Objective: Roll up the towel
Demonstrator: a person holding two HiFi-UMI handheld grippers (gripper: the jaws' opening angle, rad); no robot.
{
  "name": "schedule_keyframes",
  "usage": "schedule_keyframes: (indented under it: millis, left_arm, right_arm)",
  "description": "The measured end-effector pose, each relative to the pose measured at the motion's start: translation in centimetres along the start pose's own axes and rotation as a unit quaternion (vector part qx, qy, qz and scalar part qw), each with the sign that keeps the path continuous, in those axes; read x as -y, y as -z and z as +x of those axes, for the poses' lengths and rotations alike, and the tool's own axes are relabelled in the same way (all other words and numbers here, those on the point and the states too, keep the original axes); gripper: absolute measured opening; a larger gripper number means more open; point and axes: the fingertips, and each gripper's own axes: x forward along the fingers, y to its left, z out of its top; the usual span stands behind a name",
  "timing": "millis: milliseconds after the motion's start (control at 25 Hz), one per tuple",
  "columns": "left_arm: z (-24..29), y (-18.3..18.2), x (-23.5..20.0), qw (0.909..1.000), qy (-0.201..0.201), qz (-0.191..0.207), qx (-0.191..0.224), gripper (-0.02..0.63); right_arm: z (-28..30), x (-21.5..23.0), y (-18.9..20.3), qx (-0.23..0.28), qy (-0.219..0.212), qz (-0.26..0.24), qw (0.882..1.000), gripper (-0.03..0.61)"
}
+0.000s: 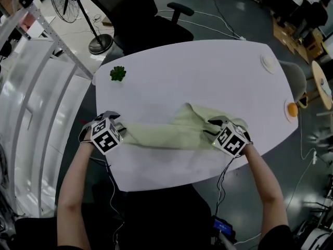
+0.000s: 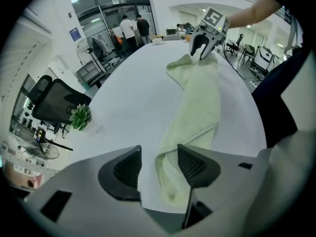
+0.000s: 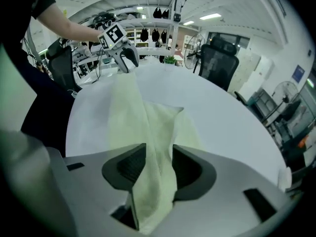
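Note:
A pale green towel (image 1: 166, 133) lies folded into a long strip along the near side of the white table (image 1: 208, 72), with a loose flap bunched up toward its right end. My left gripper (image 1: 122, 130) stands at the strip's left end. In the left gripper view its jaws (image 2: 159, 168) are apart, and the towel (image 2: 197, 102) end lies between them against the right pad only. My right gripper (image 1: 210, 129) is at the right end. The towel (image 3: 143, 127) hangs loosely between its parted jaws (image 3: 157, 169). Both point steeply down at the table.
A small green plant (image 1: 117, 73) sits near the table's far left corner. A white disc (image 1: 268, 62) and an orange object (image 1: 292, 109) lie at the right edge. A black office chair (image 1: 140, 14) stands behind the table, with a metal rack at the left.

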Motion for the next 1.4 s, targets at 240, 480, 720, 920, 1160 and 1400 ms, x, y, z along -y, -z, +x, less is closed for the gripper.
schedule_keyframes:
  millis: [240,480,720,920,1160,1400]
  left_arm:
    - [-3.7,-0.4,2.8,0.9986,0.025,0.031,0.036,0.270]
    - [-0.7,0.7,9.0,0.9945,0.048,0.093,0.006,0.267]
    - [1.7,0.7,8.3,0.9904,-0.013,0.136,-0.020,0.128]
    - [1.6,0.3,7.6,0.9896,-0.017,0.141,-0.020,0.048]
    - [0.7,0.6,7.4,0.9867,-0.010,0.161,-0.023,0.035]
    - [-0.3,1.6,7.5,0.9868,-0.006,0.160,-0.020,0.034]
  right_arm:
    - [-5.3,-2.1,1.0,0.020,0.005,-0.006,1.000,0.179]
    - [-3.2,-7.3,5.7,-0.036,-0.006,-0.037,0.999,0.193]
    - [-0.2,-7.4,7.4,-0.068,0.031,-0.046,0.996,0.195]
    - [-0.6,-6.7,7.3,-0.054,0.034,-0.023,0.998,0.061]
    - [-1.6,-7.3,6.7,-0.060,0.020,-0.052,0.997,0.035]
    - [-2.6,-8.6,5.6,-0.048,0.006,-0.056,0.997,0.034]
